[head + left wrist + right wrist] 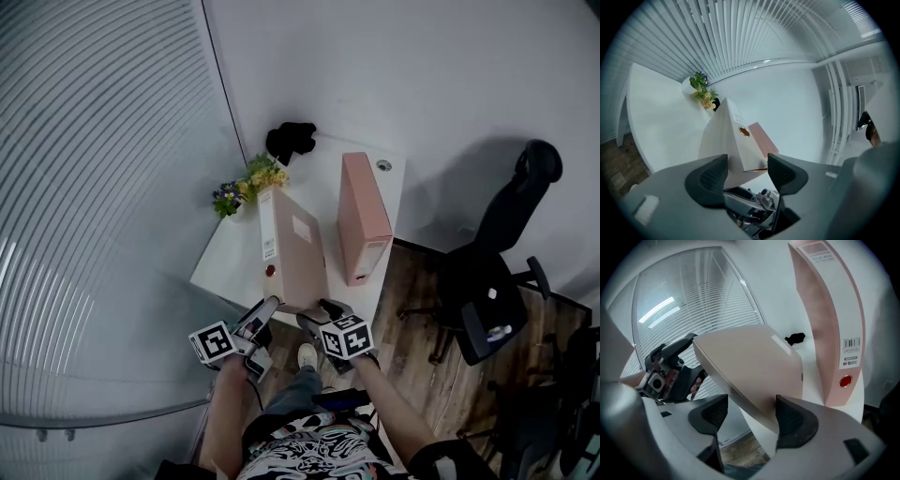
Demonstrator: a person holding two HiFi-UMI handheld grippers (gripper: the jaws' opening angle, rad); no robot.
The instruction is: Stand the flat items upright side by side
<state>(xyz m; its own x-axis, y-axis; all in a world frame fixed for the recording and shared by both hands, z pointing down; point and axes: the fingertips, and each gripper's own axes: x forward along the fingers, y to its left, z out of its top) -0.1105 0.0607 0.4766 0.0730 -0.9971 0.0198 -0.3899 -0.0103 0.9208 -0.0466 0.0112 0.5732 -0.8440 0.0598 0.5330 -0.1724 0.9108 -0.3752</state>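
**A:** Closest in, your left gripper has its jaws spread wide. They are set on the near end of the tilted file box, one pad on each broad side.

**B:** And your right gripper is wide open too. That box's lower edge runs down between its jaws and leans on one finger, while the other pad stands clear of it.

**A:** You've got that box at the front edge of the table, slanted, with its spine label and red dot turned to your left.

**B:** Just beside it on your right, not touching, the upright file box stands on its long edge with its spine toward you.

**A:** Count for you: two pink file boxes, both closed, so nothing of their insides shows.

**B:** One bunch of flowers sits at the far left corner, with one black object behind it. I can't tell what that object is.

**A:** One black office chair is off to your right, on the wood floor.
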